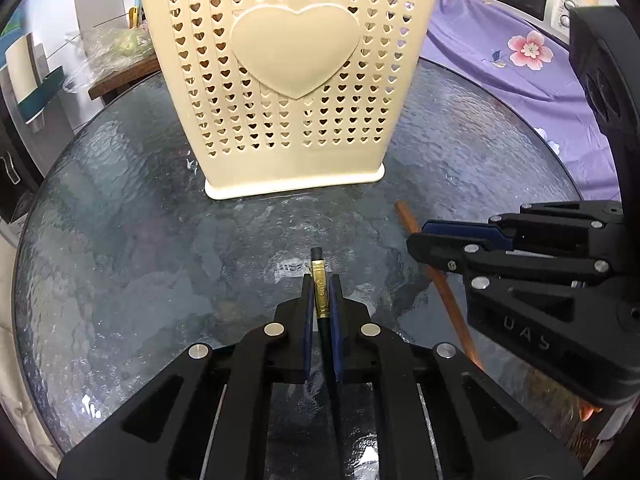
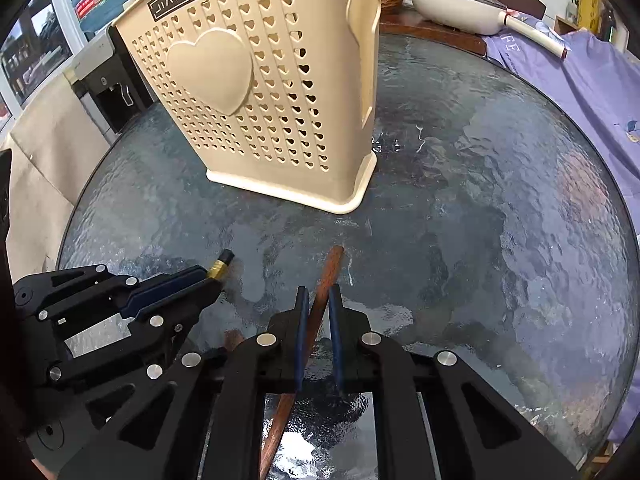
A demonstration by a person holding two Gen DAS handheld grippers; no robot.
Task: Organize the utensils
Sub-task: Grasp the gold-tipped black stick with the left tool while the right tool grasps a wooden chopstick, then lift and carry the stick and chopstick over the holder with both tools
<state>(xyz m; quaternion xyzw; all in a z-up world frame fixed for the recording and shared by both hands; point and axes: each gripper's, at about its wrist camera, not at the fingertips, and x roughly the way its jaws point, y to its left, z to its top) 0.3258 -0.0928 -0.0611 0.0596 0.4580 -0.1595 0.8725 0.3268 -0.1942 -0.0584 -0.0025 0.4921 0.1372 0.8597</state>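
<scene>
While both tongs were pointed steeply down at the round glass table (image 1: 120,240), each was seen narrowed onto its own utensil. The left gripper (image 1: 322,292) was clamped on a black chopstick with a brass band (image 1: 320,284), whose capped end stuck out just past the fingertips toward the holder. The right gripper (image 2: 318,300) was closed around a brown wooden chopstick (image 2: 330,268); its shaft was seen crossing the jaws at a slant, so the grip was judged less square than the left one.

Both long axes were laid roughly toward the cream heart-pierced utensil holder (image 1: 296,80), which stood upright on the table ahead of the two grippers. In the left wrist view it stood straight ahead; in the right wrist view it lay ahead and to the left, so the left hand was judged the nearer and better lined up.

The holder's open top was cut off in both views, so a clear lift was judged necessary before either stick could be tipped in. Bare glass lay between tongs and holder. The grippers sat close beside each other, and the table's edge and a purple flowered cloth (image 1: 520,64) lay off to the right.
</scene>
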